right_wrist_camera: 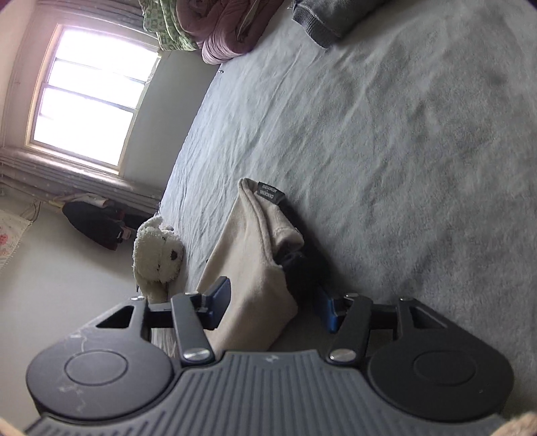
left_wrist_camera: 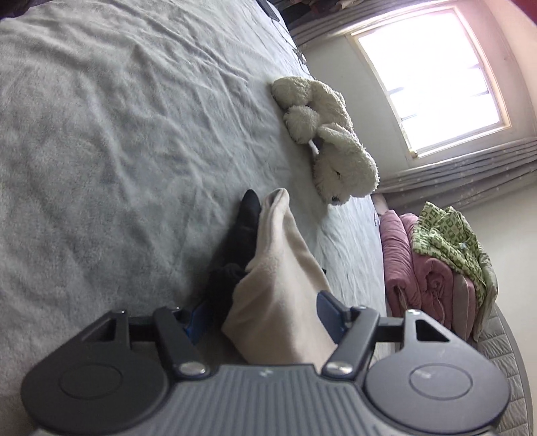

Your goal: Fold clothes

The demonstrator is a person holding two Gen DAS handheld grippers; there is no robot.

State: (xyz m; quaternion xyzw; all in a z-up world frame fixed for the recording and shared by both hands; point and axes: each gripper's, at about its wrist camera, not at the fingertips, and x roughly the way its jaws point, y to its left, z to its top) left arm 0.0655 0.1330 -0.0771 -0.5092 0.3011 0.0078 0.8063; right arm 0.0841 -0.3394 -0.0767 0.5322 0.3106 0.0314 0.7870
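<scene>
The left gripper (left_wrist_camera: 265,318) has its blue-padded jaws spread wide, a beige garment (left_wrist_camera: 285,278) lying between them with a gap on either side, so nothing is pinched; a black garment (left_wrist_camera: 235,255) sits along the beige one's left edge, close to the left pad. The right gripper (right_wrist_camera: 273,307) is likewise wide, its two blue pads standing on either side of the same beige garment (right_wrist_camera: 255,268) without visibly pressing it, though the near end of the cloth runs under the gripper body and contact there is hard to judge. In the right wrist view the black garment (right_wrist_camera: 302,265) lies to the right of the beige one, partly tucked under it, and a small dark label (right_wrist_camera: 270,192) shows at the beige garment's far end. Both pieces rest on a wrinkled grey bedspread (left_wrist_camera: 117,134). A cream plush dog (left_wrist_camera: 329,141) lies on the bed beyond the clothes, near the bed's edge. Further out, folded pink bedding (left_wrist_camera: 419,271) with a green patterned cloth (left_wrist_camera: 446,234) on top sits at the bed's end, a grey knitted item (right_wrist_camera: 322,20) lies on the far bedspread, and a bright window (left_wrist_camera: 433,70) with gathered curtains fills the wall.
</scene>
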